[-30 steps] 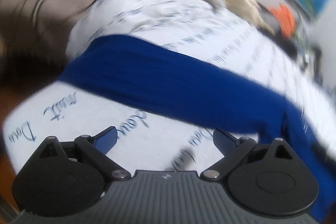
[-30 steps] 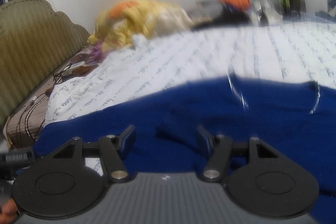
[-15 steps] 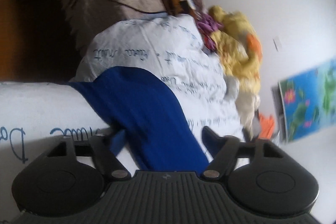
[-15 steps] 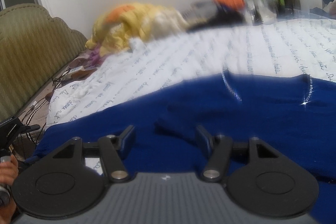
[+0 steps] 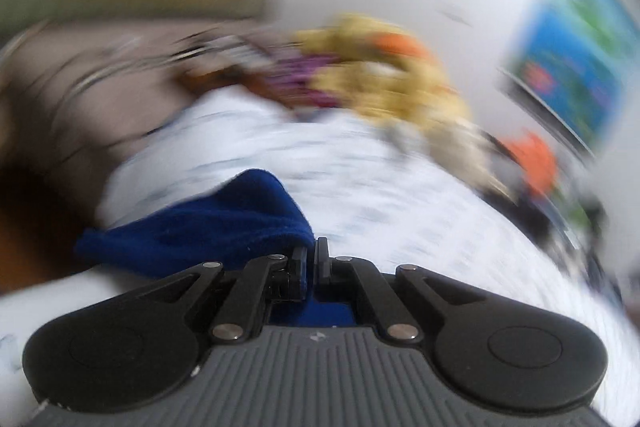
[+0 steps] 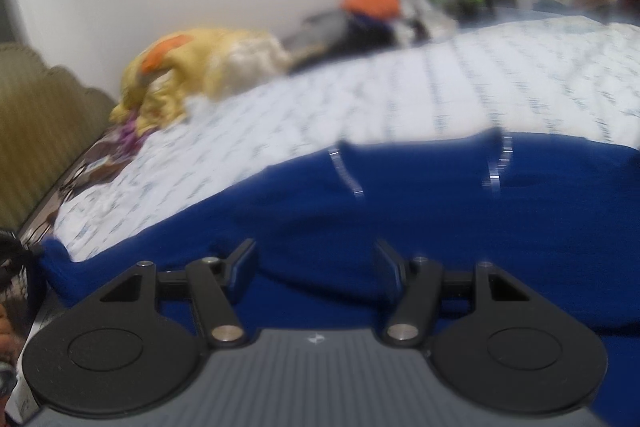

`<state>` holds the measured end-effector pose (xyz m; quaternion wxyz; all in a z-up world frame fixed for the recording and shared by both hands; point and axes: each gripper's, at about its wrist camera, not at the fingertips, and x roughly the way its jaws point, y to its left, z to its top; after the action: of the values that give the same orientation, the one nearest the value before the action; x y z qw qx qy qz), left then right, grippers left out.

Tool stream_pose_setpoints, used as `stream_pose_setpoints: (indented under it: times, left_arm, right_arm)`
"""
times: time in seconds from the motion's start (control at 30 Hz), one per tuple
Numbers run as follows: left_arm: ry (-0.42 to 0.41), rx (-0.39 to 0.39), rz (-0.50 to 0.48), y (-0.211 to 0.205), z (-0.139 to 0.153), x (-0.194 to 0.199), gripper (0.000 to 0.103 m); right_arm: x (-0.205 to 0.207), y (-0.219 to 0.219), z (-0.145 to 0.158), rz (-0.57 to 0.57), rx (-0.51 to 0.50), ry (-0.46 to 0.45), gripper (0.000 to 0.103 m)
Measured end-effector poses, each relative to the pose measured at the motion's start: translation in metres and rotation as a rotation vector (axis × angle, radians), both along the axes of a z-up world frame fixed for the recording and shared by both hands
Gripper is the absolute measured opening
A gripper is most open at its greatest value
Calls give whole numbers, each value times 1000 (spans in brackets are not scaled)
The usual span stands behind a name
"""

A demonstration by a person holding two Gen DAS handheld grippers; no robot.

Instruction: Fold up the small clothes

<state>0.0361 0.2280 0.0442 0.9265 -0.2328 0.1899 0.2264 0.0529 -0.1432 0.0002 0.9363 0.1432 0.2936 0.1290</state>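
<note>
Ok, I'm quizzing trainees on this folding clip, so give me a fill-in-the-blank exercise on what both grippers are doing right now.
1. The left gripper is shut on the ____ garment.
2. The right gripper has its jaws ____ above that garment.
3. The garment lies on a white bedsheet printed with ____.
4. The pile of clothes at the far end is mostly ____.

Missing words: blue; open; writing; yellow

Soft, even daylight; heavy motion blur, fisheye bending at edges, both views.
</note>
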Motion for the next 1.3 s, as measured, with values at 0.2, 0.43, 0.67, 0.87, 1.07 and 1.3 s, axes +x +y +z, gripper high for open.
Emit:
stream_pose_setpoints:
  times: [0.2, 0.43, 0.67, 0.87, 1.07, 1.3]
  left_arm:
    - [101, 391, -703, -153, -13, 12, 15]
    - [187, 481, -913, -197, -52, -25, 70]
    - [158, 419, -550, -112, -41, -27, 80]
    - [358, 238, -279, -35, -55, 1, 53]
    - [317, 218, -260, -25, -48, 9, 59]
    - [307, 210, -234, -31, -60, -7, 63]
  right_arm:
    - [4, -32, -2, -87, 36, 16, 63]
    - [7, -47, 3, -88, 44, 13, 63]
    - [12, 8, 13, 68, -112, -80, 63]
    - [15, 105, 14, 419, -265, -190, 63]
    - [35, 168, -9, 549, -393, -162, 62]
    - [29, 194, -24, 627, -494, -238, 59]
